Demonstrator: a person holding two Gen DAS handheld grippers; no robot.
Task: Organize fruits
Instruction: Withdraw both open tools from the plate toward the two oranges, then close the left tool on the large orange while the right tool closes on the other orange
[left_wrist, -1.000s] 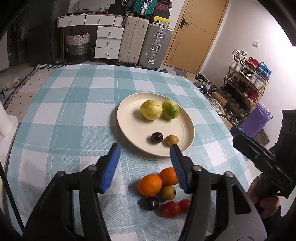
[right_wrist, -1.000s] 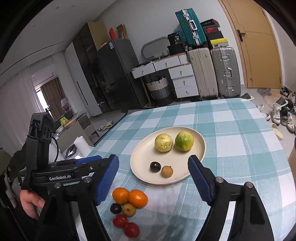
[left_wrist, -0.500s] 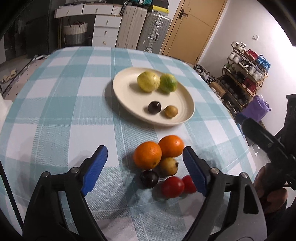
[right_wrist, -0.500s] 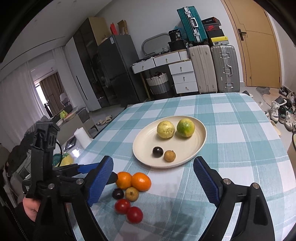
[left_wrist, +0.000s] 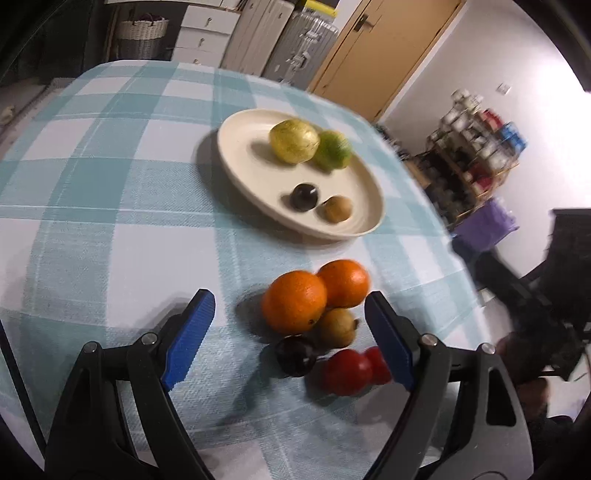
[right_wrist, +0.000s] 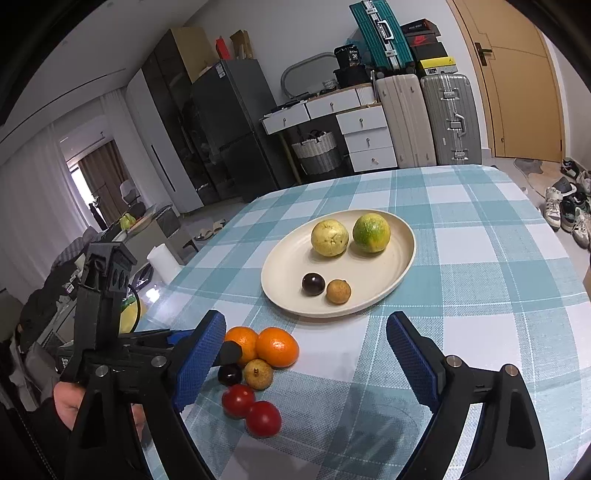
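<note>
Left gripper (left_wrist: 286, 332) lower; six loose fruits (left_wrist: 317, 325).

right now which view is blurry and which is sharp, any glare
Left wrist view: motion-smeared, the plate and shoe rack streaked. Right wrist view: crisp, the oranges and tomatoes sharp; bright window at left; fisheye bends the checked tablecloth.
</note>
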